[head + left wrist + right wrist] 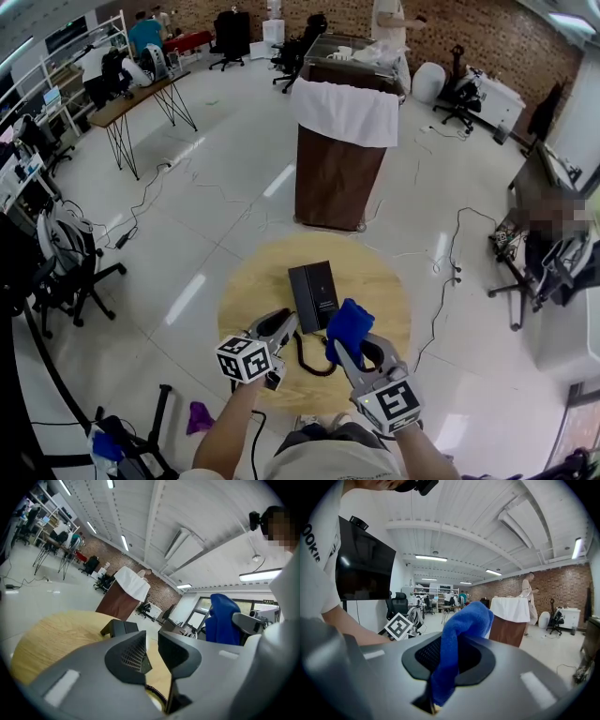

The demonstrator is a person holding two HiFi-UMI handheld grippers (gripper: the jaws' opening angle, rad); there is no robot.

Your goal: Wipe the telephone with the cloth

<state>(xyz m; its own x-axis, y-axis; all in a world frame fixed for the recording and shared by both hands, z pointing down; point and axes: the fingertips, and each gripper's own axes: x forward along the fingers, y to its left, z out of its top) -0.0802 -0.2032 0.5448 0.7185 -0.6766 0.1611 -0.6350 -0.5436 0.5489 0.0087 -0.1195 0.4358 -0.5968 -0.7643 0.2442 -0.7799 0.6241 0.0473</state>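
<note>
Round wooden bench (384, 281) on a white office floor carries the black telephone (313, 295) near its centre (coiled cord (309, 364) trailing toward the person). Right tool (356, 347) is clamped on the blue cloth (349, 321), just beside the telephone. Left tool (153, 641) stands slightly apart, nothing between its jaws.

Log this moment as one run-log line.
left gripper: open, empty | right gripper: shut on blue cloth | telephone: on round wooden table
</note>
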